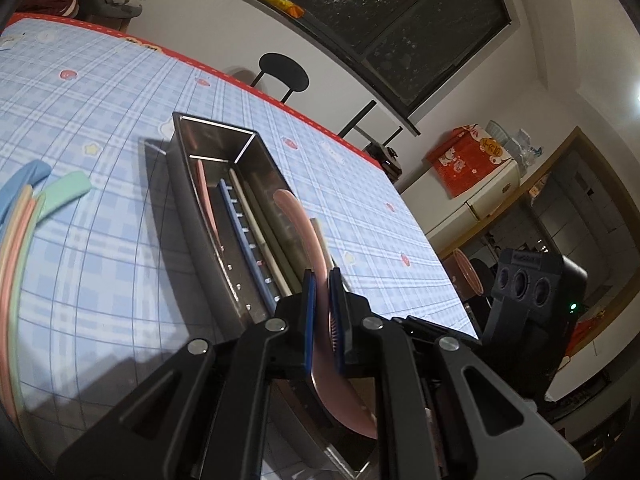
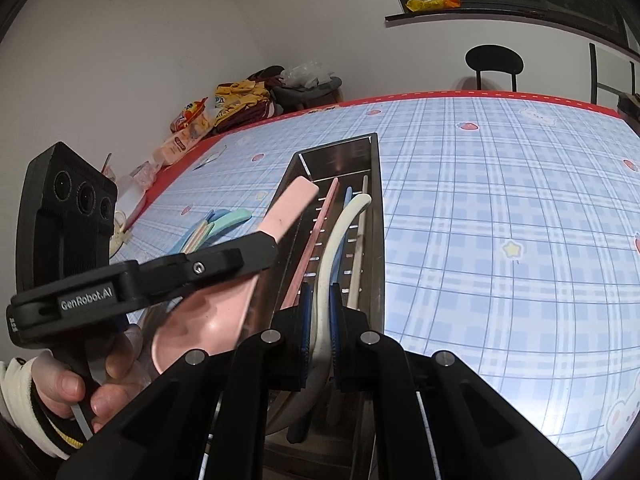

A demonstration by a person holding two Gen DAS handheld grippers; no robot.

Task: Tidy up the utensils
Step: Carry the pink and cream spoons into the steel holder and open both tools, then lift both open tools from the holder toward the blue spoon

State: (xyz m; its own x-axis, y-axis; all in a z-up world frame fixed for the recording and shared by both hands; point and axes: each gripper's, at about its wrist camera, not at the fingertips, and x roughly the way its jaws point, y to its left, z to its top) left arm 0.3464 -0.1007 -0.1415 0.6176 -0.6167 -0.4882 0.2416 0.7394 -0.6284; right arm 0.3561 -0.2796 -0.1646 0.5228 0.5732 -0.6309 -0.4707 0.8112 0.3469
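Two wrist views of a table laid with a pale blue plaid tablecloth (image 2: 500, 200) printed with strawberries, stars and bunnies and edged in red. On it stands a long, narrow stainless-steel utensil tray (image 1: 256, 168) with a perforated floor, already holding several slender utensils: a pink one, a blue one and pale ones lying lengthwise.

The left gripper (image 1: 322, 280) is pinched on the handle of a pink plastic spoon (image 1: 304, 232); in the right wrist view the spoon's bowl faces the camera and its handle tip reaches over the near left wall of the tray. A hand (image 2: 80, 380) with a white cuff holds this gripper's black grip.

The right gripper (image 2: 320, 300) is pinched on a curved cream-white plastic utensil (image 2: 340, 224), whose far end lies inside the tray, between its walls.

A loose bundle of pastel utensils (image 1: 24, 208), blue, green, yellow and pink, lies on the cloth to the left of the tray, well apart from it.

Room: white walls; a dark window (image 1: 400, 20) with a yellow-orange packet (image 1: 280, 0) on its sill; a black round-backed chair (image 2: 494, 62) beyond the far table edge; snack bags and clothing (image 2: 240, 100) heaped at the far left corner; a red printed box (image 1: 468, 156) on a cream cabinet to the right.
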